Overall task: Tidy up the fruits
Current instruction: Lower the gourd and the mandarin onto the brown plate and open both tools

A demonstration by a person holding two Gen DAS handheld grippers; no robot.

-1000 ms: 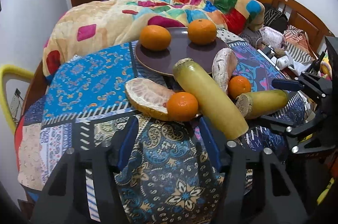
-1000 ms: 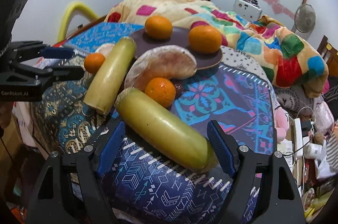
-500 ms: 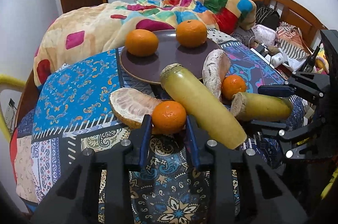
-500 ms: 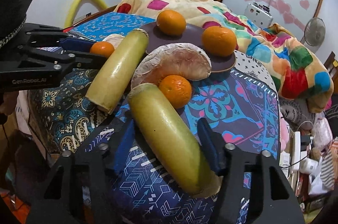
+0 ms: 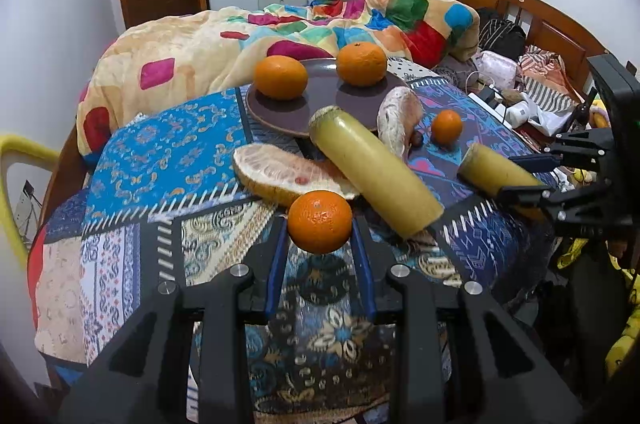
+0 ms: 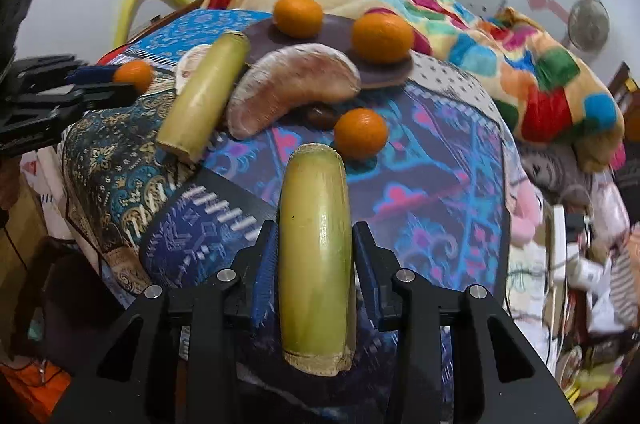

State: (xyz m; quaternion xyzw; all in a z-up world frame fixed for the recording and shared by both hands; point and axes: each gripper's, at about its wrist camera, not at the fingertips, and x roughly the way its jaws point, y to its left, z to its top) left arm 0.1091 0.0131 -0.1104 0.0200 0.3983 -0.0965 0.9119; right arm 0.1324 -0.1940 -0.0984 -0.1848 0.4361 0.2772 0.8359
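While both of your grippers sit low over the patterned cloth (image 5: pixel 168 160), each already has fruit between its pads. Your left gripper (image 5: pixel 320 244) is clamped on a small orange (image 5: pixel 319 221), which sits right at the fingertips, just in front of the peeled pomelo wedge (image 5: pixel 280 176). Your right gripper (image 6: pixel 314 252) has just been closing its jaws around the near cane piece (image 6: pixel 314 256); the pads look pressed on its sides. That piece's long axis runs straight along the fingers, so it sticks out beyond the tips and back toward the camera.

Farther on lie the second cane piece (image 6: pixel 204 96), another pomelo wedge (image 6: pixel 292 84) and a loose orange (image 6: pixel 361 133). Beyond them sits the brown plate (image 5: pixel 320 100), holding two oranges already. The plate lies straight ahead of your left gripper and nearer to it, so the held orange likely goes there first; the long cane needs a level carry or it may swing.
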